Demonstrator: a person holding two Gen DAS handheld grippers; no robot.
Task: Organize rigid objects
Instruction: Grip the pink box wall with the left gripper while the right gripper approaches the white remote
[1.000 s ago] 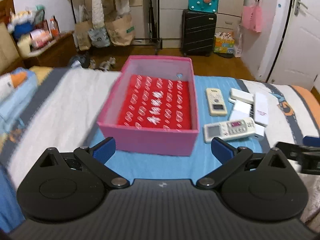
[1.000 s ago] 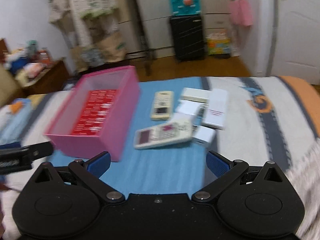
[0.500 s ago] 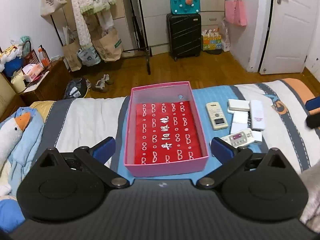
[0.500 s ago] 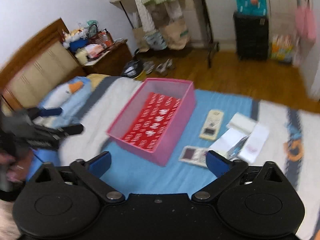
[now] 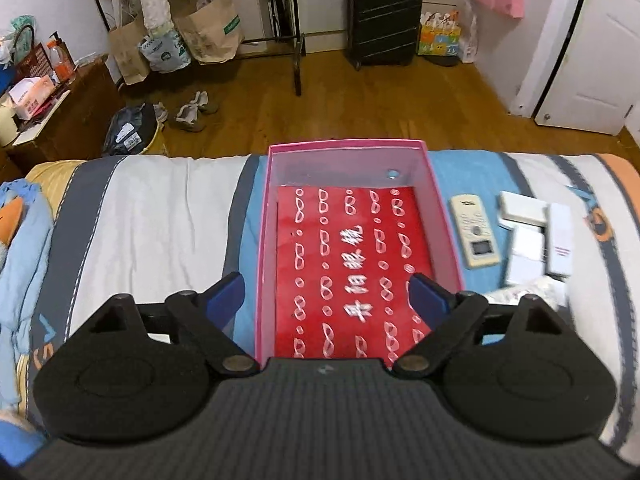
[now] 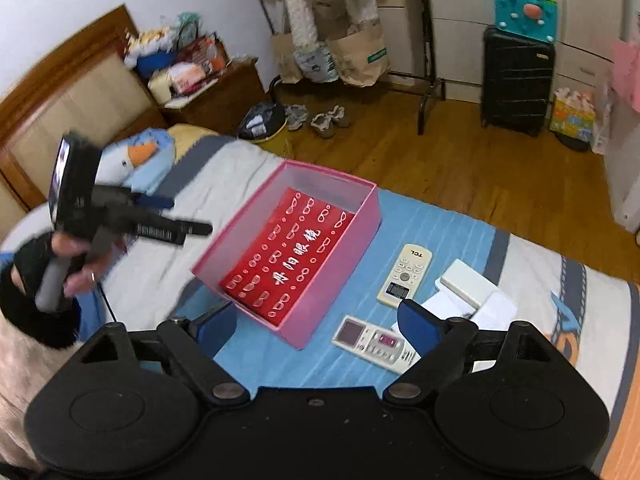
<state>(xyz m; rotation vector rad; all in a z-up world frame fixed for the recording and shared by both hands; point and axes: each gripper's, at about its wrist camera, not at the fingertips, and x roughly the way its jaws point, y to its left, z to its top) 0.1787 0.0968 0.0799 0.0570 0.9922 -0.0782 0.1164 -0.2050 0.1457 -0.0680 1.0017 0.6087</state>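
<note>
A pink box [image 5: 344, 147] with a red patterned floor lies on the bed; it also shows in the right wrist view [image 6: 362, 216]. Right of it lie a cream remote [image 5: 476, 230], a second remote [image 6: 374, 344] and several white boxes [image 5: 520, 208]. My left gripper [image 5: 326, 298] is open and empty, held above the near end of the box. My right gripper [image 6: 318, 326] is open and empty, above the box's near corner and the second remote. The left gripper also shows in the right wrist view [image 6: 176, 216], held in a hand to the left of the box.
The bed [image 5: 160, 216] has a white, grey and blue cover. A goose plush [image 6: 132, 156] lies at the left by the headboard. Beyond the bed's edge is wooden floor [image 5: 360, 100] with shoes, bags and a black suitcase [image 5: 384, 12].
Both grippers have risen and tilted down over the bed. The left gripper has come closer over the box. Both stay open and empty.
</note>
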